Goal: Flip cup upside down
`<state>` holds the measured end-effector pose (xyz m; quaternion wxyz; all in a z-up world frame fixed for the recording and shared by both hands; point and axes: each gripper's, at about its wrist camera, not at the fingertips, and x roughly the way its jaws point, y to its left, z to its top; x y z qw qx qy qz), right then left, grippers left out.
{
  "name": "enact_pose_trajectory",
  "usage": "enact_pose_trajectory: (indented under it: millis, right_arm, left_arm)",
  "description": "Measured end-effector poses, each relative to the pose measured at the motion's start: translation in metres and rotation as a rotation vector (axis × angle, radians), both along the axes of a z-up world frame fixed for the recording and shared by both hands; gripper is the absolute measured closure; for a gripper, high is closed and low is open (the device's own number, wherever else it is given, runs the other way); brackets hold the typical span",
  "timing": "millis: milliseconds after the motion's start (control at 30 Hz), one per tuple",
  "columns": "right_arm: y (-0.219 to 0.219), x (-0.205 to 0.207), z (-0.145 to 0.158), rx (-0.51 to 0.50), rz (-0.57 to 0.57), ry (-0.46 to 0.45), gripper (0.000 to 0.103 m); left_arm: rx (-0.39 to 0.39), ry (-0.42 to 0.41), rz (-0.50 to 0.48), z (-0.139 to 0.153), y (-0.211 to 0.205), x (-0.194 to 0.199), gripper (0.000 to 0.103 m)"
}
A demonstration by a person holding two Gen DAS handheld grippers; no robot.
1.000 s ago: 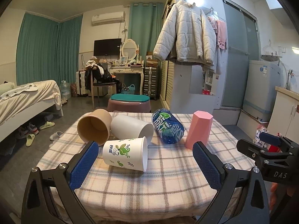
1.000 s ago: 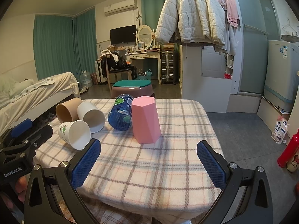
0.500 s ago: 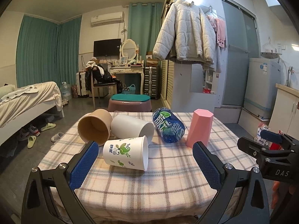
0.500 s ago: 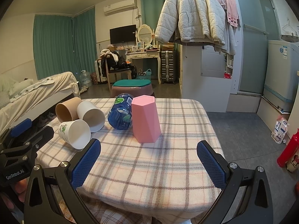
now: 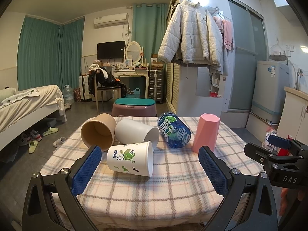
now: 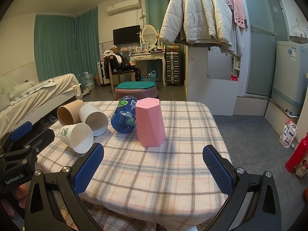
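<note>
A white paper cup with green leaf print (image 5: pixel 130 158) (image 6: pixel 77 137) lies on its side on the plaid table, mouth to the right. Behind it lie a tan cup (image 5: pixel 98 131) (image 6: pixel 68 112), a plain white cup (image 5: pixel 137 133) (image 6: pixel 94 119) and a blue cup with green print (image 5: pixel 173 132) (image 6: pixel 125 117). A pink faceted cup (image 5: pixel 206 135) (image 6: pixel 149 122) stands with its closed end up. My left gripper (image 5: pixel 150 170) is open and empty, just short of the leaf-print cup. My right gripper (image 6: pixel 153 170) is open and empty in front of the pink cup.
The plaid-covered table (image 5: pixel 154 184) (image 6: pixel 182 123) drops off at its front and right edges. A purple stool with a teal cushion (image 5: pixel 134 106) stands behind it. A bed (image 5: pixel 27 104) is at the left, a red bottle (image 6: pixel 297 155) on the floor at the right.
Almost nothing has moved. Both grippers stay open and hover in place, with only a slight drift of the views.
</note>
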<state>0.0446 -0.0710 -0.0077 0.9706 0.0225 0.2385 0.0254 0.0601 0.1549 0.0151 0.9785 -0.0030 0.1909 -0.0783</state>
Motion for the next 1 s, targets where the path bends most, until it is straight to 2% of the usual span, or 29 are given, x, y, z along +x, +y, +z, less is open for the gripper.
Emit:
enact_pose_trajectory:
  millis: [633, 1000]
  right_arm:
    - [0.0007, -0.0005, -0.0021, -0.001, 0.001, 0.003, 0.000]
    - [0.0025, 0.0006, -0.0057, -0.004, 0.002, 0.013, 0.000]
  left_arm:
    - [0.001, -0.001, 0.002, 0.0002, -0.0001, -0.0003, 0.000]
    - [-0.009, -0.029, 0.005, 0.0046, 0.0011, -0.0020, 0.000]
